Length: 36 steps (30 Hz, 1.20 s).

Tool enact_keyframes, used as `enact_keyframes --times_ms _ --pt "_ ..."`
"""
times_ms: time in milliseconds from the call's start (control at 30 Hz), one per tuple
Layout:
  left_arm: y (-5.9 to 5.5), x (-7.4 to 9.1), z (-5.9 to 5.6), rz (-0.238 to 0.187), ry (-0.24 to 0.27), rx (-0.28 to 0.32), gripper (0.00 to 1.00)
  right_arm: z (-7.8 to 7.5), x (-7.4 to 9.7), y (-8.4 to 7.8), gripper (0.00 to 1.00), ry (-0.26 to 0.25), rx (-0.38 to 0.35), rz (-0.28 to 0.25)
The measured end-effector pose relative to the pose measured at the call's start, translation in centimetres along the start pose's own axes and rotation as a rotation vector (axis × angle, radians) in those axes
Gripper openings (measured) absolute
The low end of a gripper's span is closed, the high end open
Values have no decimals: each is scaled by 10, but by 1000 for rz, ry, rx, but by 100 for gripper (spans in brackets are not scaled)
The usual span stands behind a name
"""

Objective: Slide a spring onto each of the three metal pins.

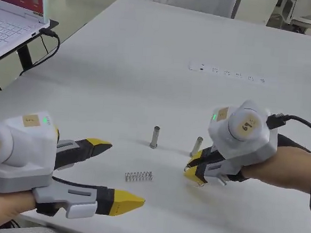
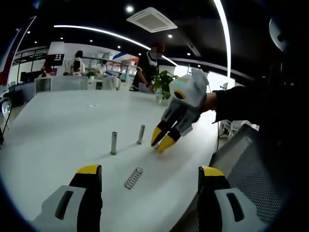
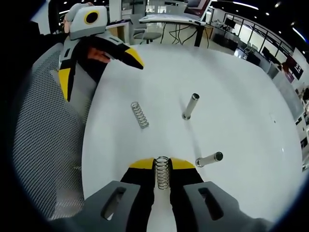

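White desk (image 1: 148,68) carries the work. A laptop (image 1: 13,10) sits at one far corner, and a power strip (image 1: 228,73) lies well beyond the parts. Two metal pins stand on the surface. The near pin (image 1: 196,146) is just beside the right hand-held gripper (image 1: 193,173) and appears to lean slightly (lens distortion may account for this). The far pin (image 1: 155,137) stands upright.

The right hand-held gripper is clenched on the held spring (image 3: 162,171), which lies lengthwise between the jaws with one open end forward. The gripper tips are low over the desk. The left hand-held gripper (image 1: 124,173) is released, jaws wide apart, with the loose spring (image 1: 139,175) lying flat on the desk near its tips.

Probable faults from this state:

1. Pin knocked over. No fixture is visible at either pin base, so a jaw or spring end that strikes off-axis would likely tip the pin.
2. Spring ejected. The clamp force acts across the coils, so excess pressure or a snag on the pin top may buckle the spring and flick it out.
3. Spring jammed. If the spring bore is not in line with a leaning pin, the first coil catches on the rim.
4. Loose spring displaced. It can roll if a jaw brushes it.
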<state>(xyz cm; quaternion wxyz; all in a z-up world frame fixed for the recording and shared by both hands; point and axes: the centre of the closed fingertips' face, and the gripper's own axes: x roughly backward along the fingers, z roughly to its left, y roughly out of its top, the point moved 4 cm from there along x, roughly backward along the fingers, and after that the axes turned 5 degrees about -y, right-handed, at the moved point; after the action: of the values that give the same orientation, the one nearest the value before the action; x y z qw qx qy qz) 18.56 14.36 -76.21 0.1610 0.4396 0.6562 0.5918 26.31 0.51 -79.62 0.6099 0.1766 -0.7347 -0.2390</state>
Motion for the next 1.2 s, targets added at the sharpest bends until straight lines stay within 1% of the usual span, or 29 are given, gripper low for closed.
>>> enact_keyframes --times_ms 400,667,933,1067,1200 --pt "-1 0 0 10 -2 -4 78 -3 6 -2 9 -21 -29 -22" --pt "-2 0 0 14 -3 -5 78 -6 12 -7 9 -43 -58 -42" --pt "-2 0 0 17 -3 -5 78 -9 17 -8 9 -65 -92 -72" --pt "-2 -1 0 18 -4 -5 78 -9 21 -8 9 -75 -122 -100" --pt "-3 -1 -1 22 -5 -7 78 -11 23 -10 9 -87 -137 -108"
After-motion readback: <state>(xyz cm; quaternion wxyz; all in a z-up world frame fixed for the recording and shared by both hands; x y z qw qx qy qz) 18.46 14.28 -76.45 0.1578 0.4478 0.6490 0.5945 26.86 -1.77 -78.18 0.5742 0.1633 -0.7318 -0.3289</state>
